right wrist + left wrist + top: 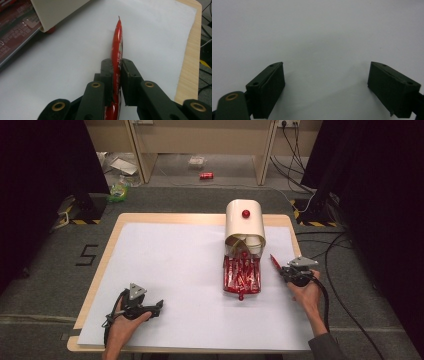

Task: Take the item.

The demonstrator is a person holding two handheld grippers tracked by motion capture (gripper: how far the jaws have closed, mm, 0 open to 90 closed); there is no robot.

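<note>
My right tool is squeezing one red packet beside the box. My left tool rests open. Next I must carry the packet somewhere.

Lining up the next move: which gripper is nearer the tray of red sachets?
Right. The right gripper, shut on a red sachet, sits just beside the tray. The left gripper rests open, far off near the table's front edge.

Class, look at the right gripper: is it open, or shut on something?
Shut: the right gripper has both jaws pressed against a red sachet.
</note>
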